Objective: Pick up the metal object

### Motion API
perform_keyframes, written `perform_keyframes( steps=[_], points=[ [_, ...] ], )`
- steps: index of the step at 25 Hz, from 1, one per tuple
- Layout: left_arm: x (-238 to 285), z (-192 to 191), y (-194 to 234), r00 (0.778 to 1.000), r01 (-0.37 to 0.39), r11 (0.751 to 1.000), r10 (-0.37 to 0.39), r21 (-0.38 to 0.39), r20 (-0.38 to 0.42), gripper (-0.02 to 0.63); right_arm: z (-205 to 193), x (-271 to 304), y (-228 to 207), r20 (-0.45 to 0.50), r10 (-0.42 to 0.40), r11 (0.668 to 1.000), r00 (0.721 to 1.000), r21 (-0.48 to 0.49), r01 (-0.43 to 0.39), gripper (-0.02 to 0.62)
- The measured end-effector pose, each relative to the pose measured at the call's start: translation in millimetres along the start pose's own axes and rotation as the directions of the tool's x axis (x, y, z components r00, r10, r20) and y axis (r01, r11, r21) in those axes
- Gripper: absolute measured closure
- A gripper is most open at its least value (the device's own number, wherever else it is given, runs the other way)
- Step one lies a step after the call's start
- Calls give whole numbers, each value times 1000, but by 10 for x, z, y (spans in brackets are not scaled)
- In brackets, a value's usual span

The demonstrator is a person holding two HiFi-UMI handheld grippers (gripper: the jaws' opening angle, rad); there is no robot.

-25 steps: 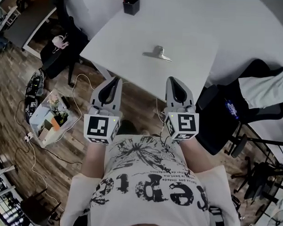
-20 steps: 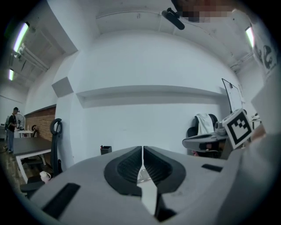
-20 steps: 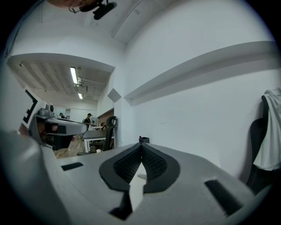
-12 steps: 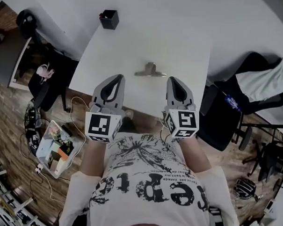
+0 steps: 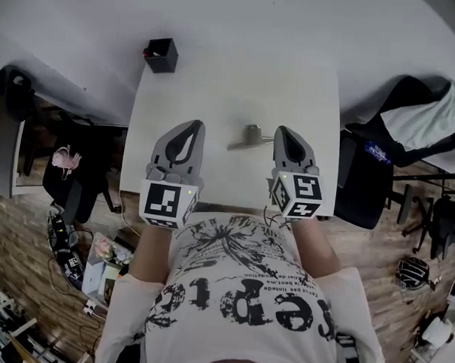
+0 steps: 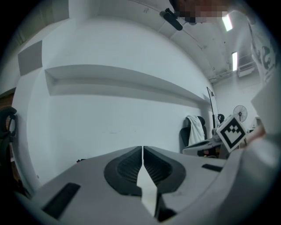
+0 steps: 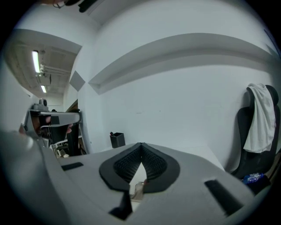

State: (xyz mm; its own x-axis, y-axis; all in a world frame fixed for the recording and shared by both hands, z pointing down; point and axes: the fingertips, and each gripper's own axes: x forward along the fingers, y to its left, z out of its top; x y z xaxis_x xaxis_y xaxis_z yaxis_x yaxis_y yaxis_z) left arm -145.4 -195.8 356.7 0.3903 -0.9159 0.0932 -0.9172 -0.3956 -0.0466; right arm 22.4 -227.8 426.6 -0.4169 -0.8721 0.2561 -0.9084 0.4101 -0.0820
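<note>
Holds the left gripper [image 6: 142, 147] with jaws pressed together, ribbed pads meeting along a thin seam, nothing pinched between. Holds the right gripper [image 7: 141, 144] likewise closed tip to tip, also empty. Shows, through the small gap behind the right tips, a sliver of the metal object [image 7: 139, 190] lying on the white table [image 5: 232, 79] below, untouched. In the head view, sets that metal object between the two pairs of jaws, nearer the right pair, just beside its tip on the inner side and clearly apart from the left tip. Lies flat on the tabletop, one shiny arm reaching towards the left jaws. Beyond both tips, gives bare tabletop, then a black pen holder [image 5: 161, 55] at the far corner, ahead and to the left of the left jaws. Off to the right of the right jaws, past the table's edge, finds a dark chair [image 5: 359, 190] draped with a white cloth [image 5: 433, 118]. Ends at a plain white wall [image 6: 109, 123] straight ahead of both.
</note>
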Motion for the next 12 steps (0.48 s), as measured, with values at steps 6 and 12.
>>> perform_keyframes(
  steps=[6,12],
  points=[
    [259,-215,300,997,72,997,-72,-20,-10,595,-318,393,171,-108,33,999,994,-6,-34,601],
    [434,-410,368,989,139,989,-141,-53,-52,595,-747,649,185,-229,13,999,973,-31,-21,568]
  ],
)
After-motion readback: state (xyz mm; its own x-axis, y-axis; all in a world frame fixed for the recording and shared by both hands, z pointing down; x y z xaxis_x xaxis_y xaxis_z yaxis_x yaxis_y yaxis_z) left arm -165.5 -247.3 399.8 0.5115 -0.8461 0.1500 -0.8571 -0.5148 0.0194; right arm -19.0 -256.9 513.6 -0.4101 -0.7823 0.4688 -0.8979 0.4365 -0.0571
